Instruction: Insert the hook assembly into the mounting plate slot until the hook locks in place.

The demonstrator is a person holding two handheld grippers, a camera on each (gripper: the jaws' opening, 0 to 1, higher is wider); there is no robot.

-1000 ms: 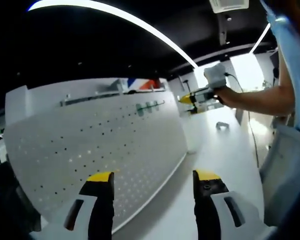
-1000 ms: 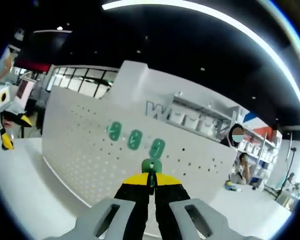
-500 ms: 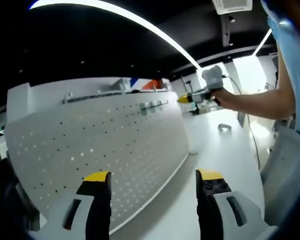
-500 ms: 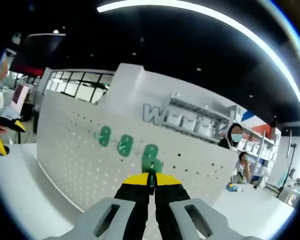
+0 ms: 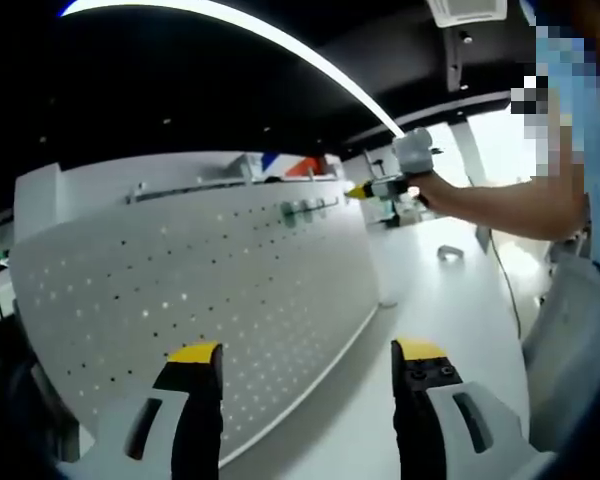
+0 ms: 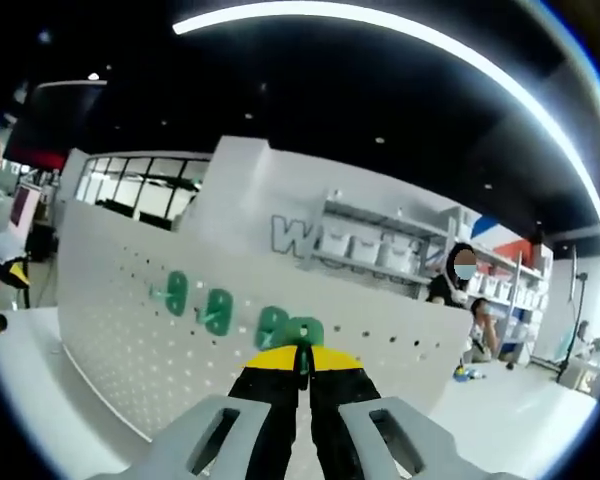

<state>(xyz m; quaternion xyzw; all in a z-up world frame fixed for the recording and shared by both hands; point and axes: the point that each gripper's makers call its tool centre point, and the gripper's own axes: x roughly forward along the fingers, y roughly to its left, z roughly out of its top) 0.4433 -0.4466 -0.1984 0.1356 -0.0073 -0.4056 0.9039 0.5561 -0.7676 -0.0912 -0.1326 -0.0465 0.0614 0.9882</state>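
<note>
The right gripper (image 6: 302, 362) is closing in on the white pegboard (image 6: 130, 330), its yellow-tipped jaws pinching a green hook (image 6: 306, 333) whose top is poking out just above the tips. Over the past second the board has been sliding leftward in the right gripper view, and the row of three green hooks already mounted (image 6: 216, 311) is now sitting to the left of the held one rather than above it; the held hook is lining up as the next in that row, at their height and just beside the nearest. That is suggesting the approach is nearly over and the push into the slot is about to begin, though whether the hook is already touching the board cannot be told.

In the left gripper view, the right gripper (image 5: 372, 190) is showing far off at the pegboard's (image 5: 180, 300) upper edge, carried by a person's forearm (image 5: 500, 205), nearer the mounted hooks (image 5: 308, 208) than a second ago. The left gripper (image 5: 308, 352) is hanging back low before the board, jaws spread wide and holding nothing. A small grey part (image 5: 447, 253) is lying on the white table (image 5: 430, 310), well apart from both.
</note>
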